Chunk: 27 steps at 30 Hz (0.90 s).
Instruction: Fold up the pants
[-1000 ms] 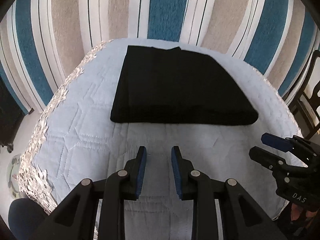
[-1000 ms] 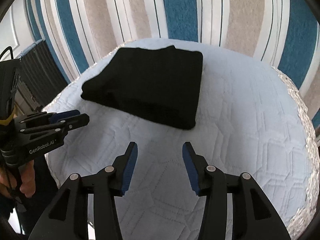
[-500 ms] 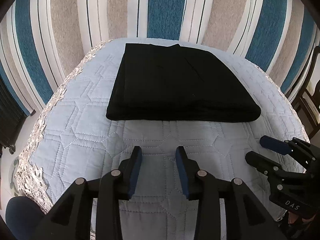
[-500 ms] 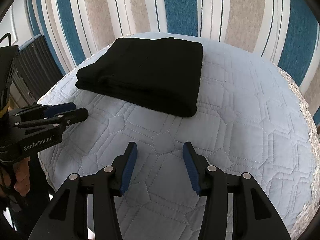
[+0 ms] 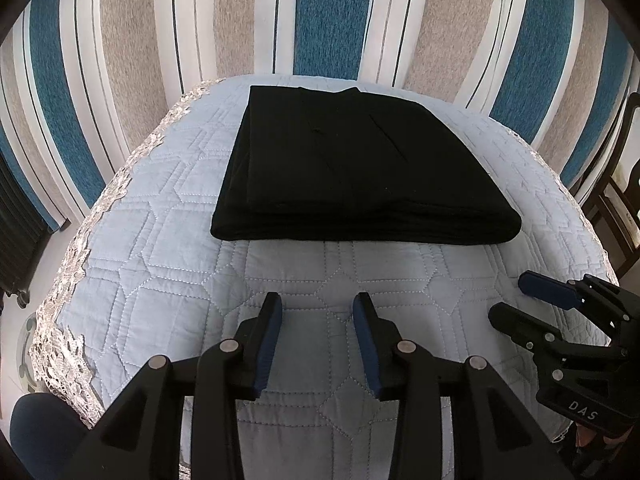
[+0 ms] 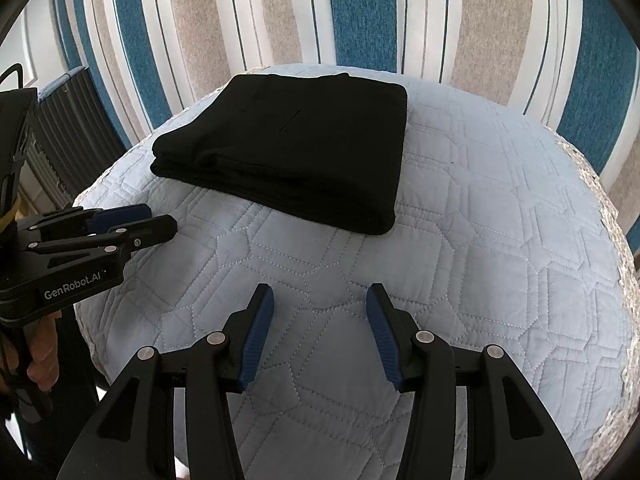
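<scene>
**Both grippers hover open, short of the folded black pants**

The left gripper (image 5: 317,320) is tilted down over the near part of the quilted table cover (image 5: 160,240), its jaws opening with only quilt showing between the blue pads. The right gripper (image 6: 320,312) sits beside it at a like downward tilt, jaws spread wide and holding nothing. Each is seen from the side in the other's camera, level with it and well apart. Fingers of the person's left hand (image 6: 42,352) wrap the left gripper's handle.

The black pants (image 5: 360,168) lie folded into a thick, neat rectangle on the far half of the pale blue cover, layered edges facing the grippers, untouched by either. Behind runs striped upholstery (image 5: 328,16) in blue, beige and white.

White lettering reads "GenRobot.AI" on the left gripper's body and "DAS" on the right one's.
</scene>
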Tool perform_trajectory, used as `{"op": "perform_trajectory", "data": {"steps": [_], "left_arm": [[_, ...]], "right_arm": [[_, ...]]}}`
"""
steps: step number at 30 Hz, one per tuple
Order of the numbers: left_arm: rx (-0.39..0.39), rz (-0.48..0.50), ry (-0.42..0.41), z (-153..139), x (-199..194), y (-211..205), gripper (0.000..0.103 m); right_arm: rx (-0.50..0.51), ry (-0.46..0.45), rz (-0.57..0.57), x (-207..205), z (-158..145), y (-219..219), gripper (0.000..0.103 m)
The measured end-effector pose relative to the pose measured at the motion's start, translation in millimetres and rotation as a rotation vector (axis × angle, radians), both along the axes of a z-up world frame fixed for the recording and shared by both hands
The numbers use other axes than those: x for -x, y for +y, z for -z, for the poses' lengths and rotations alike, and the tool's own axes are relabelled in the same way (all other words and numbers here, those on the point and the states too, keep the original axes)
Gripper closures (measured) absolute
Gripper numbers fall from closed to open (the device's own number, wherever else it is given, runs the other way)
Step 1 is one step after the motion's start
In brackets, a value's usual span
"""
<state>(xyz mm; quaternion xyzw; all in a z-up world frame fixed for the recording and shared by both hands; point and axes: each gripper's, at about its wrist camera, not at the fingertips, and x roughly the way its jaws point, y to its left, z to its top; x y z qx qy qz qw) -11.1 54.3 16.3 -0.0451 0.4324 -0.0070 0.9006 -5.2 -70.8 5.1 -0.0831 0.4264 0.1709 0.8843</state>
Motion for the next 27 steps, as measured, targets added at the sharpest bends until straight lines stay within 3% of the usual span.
{"op": "perform_trajectory", "data": {"steps": [27], "left_arm": [[0.008, 0.004, 0.003, -0.2, 1.0, -3.8, 0.056]], "right_arm": [[-0.006, 0.004, -0.003, 0.1, 1.0, -1.9, 0.053]]}}
